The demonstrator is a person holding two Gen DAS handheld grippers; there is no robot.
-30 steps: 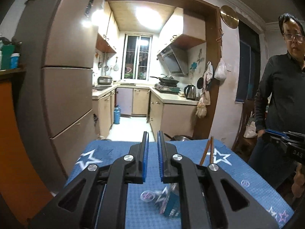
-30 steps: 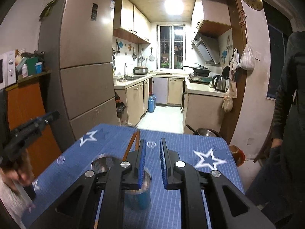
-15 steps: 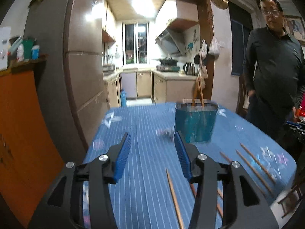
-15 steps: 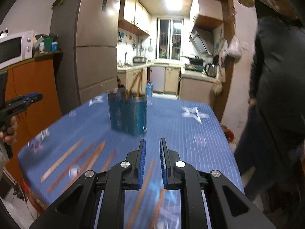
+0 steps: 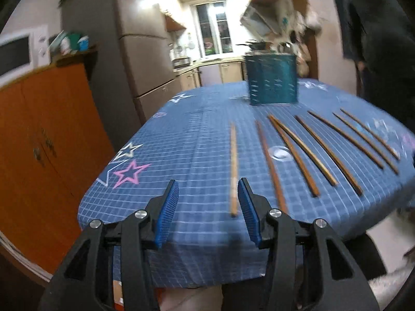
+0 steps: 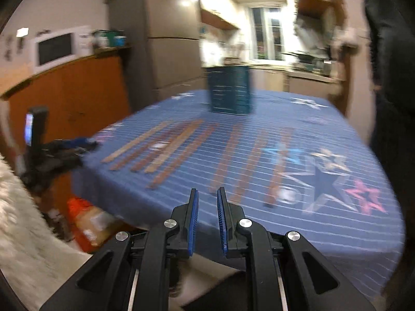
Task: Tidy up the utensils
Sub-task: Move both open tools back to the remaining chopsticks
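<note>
Several wooden chopsticks (image 5: 234,165) lie side by side on the blue star-patterned tablecloth (image 5: 181,140); they also show, blurred, in the right wrist view (image 6: 225,155). A teal perforated utensil holder (image 5: 271,79) stands upright at the far side of the table, also in the right wrist view (image 6: 229,90). My left gripper (image 5: 208,199) is open and empty above the table's near edge, just left of the leftmost chopstick's near end. My right gripper (image 6: 207,210) hangs before the near edge, its jaws a narrow gap apart with nothing between them.
An orange cabinet (image 5: 46,140) with a microwave (image 5: 15,54) on top stands left of the table, a refrigerator (image 5: 145,59) behind it. A person in dark clothes (image 5: 384,51) stands at the right. The left gripper shows in the right wrist view (image 6: 52,150).
Both grippers pulled back from the holder to the table's near edge. The left jaws opened wider. The chopsticks on the cloth came into full view.
</note>
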